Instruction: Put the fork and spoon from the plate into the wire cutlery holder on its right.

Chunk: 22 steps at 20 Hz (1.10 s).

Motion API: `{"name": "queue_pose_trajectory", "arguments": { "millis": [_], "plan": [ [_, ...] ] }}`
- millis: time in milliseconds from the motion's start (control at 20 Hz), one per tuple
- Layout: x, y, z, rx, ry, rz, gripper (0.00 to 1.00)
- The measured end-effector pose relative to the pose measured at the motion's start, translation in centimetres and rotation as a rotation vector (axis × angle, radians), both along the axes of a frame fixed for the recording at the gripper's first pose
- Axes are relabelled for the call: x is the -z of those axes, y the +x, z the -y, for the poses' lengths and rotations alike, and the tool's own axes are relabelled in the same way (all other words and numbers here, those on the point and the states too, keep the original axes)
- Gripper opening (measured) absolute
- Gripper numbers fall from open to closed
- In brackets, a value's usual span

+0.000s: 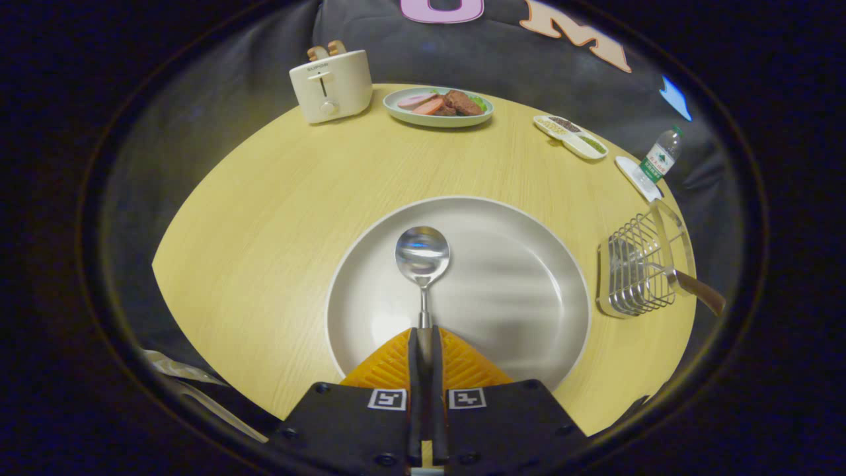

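A metal spoon points away from me over the large white plate, its bowl ahead of the fingers. My gripper is shut on the spoon's handle, both fingers pressed against it. To the plate's right stands the wire cutlery holder, and a brown-handled utensil, seemingly the fork, sticks out of it toward the table's edge.
The round wooden table carries a cream toaster at the back, a plate of food, a small divided dish and a water bottle on a coaster. The table's edge runs just beyond the holder.
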<state>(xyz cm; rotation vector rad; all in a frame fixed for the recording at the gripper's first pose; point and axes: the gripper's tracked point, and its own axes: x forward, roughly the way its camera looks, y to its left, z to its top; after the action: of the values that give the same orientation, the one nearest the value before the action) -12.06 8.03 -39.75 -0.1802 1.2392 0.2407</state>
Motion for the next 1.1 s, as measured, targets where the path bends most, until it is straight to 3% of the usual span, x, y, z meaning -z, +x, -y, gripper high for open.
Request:
{"name": "queue_pose_trajectory", "arguments": {
  "millis": [150,600,1100],
  "plan": [
    [-0.7,0.2,0.6,-0.013,-0.003,-0.007,0.04],
    [-5.1,3.2,3.4,-0.033,-0.007,-0.015,0.04],
    [-9.1,6.4,9.4,0.015,-0.038,0.001,0.04]
  ]
}}
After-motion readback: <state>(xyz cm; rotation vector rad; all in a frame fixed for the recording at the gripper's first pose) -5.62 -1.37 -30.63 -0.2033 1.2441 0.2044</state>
